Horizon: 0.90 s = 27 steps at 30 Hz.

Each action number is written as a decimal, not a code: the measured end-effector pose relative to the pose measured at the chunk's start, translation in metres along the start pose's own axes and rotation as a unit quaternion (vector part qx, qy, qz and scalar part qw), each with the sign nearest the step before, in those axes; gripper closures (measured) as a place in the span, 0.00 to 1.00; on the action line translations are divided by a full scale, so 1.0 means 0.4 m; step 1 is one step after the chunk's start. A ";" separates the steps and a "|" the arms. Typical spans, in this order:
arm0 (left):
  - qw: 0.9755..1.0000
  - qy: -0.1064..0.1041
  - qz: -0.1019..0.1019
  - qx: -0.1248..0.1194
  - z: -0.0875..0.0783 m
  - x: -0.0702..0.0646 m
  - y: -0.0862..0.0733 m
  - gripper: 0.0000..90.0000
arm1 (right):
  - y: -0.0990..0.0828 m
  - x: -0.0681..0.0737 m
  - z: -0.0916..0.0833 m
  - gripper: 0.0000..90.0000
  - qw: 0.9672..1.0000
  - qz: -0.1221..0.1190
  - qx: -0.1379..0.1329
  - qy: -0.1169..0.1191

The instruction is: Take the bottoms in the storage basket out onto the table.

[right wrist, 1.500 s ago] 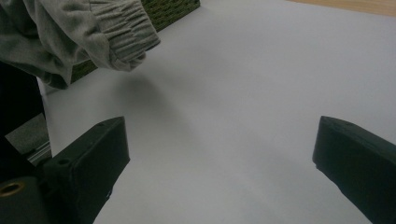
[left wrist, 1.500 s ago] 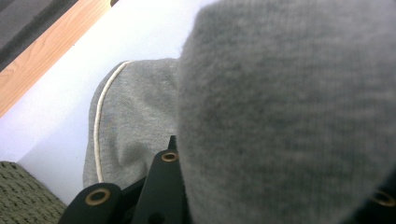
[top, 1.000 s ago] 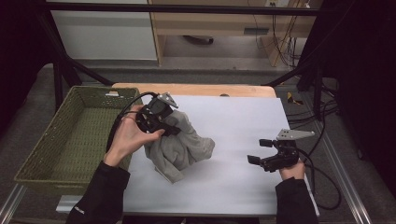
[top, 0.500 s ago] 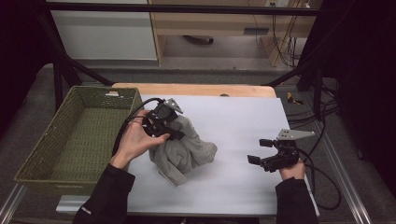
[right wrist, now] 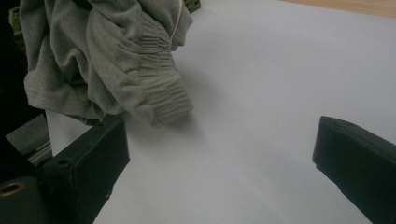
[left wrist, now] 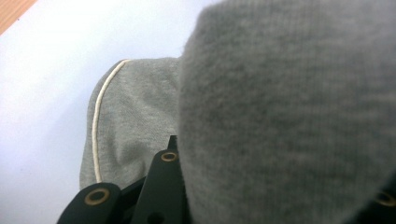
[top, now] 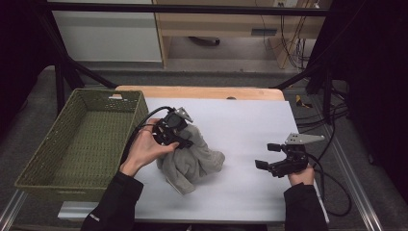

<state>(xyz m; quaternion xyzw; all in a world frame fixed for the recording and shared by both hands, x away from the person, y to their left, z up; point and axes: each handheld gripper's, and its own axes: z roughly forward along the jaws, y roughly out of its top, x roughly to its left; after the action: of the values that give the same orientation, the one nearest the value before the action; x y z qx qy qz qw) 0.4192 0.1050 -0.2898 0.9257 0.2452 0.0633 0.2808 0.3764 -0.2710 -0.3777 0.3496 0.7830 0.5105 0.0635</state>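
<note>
A grey knitted garment [top: 192, 159] with a ribbed cuff [right wrist: 163, 95] and a pale piping line [left wrist: 95, 121] is bunched on the white table sheet [top: 250, 125]. My left gripper [top: 179, 137] is shut on the top of the garment, and grey cloth [left wrist: 289, 116] bulges over its jaws in the left gripper view. Off to the right, my right gripper [top: 265, 156] hovers low over the sheet, open, with nothing between its jaws. In the right gripper view the cuff hangs just beyond its left jaw.
A green woven basket [top: 33, 168] with nothing in it stands at the table's left side. The wooden table edge [top: 202, 92] runs along the back. Cables [top: 332, 187] trail off the right edge behind the right hand.
My left hand has sunk a little and shifted right with the garment, whose bundle now sits lower on the sheet. The right gripper has kept still.
</note>
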 end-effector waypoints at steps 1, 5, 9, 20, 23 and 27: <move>1.000 0.000 0.000 0.000 0.003 0.000 -0.001 0.83 | 0.000 0.000 0.000 0.05 1.000 0.000 0.000 0.000; 1.000 -0.001 0.001 0.005 0.015 -0.001 -0.003 0.83 | 0.000 0.000 0.000 0.05 1.000 0.000 0.000 0.000; 1.000 -0.004 0.003 0.010 0.028 -0.001 -0.004 0.83 | 0.000 0.000 0.000 0.05 1.000 0.000 -0.001 0.000; 1.000 -0.005 0.001 0.016 0.057 -0.001 -0.009 0.82 | 0.000 -0.001 0.000 0.05 1.000 -0.002 -0.001 0.000; 1.000 -0.004 0.001 0.016 0.062 -0.001 -0.012 0.81 | 0.000 0.000 0.000 0.05 1.000 0.000 0.000 0.000; 1.000 -0.002 0.001 0.016 0.070 0.002 -0.017 0.80 | 0.000 0.000 0.001 0.05 1.000 0.000 0.000 0.000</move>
<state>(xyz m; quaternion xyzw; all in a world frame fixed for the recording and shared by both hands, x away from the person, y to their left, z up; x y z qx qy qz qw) 0.4241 0.0964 -0.3169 0.9304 0.2450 0.0579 0.2663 0.3764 -0.2708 -0.3779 0.3493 0.7832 0.5104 0.0637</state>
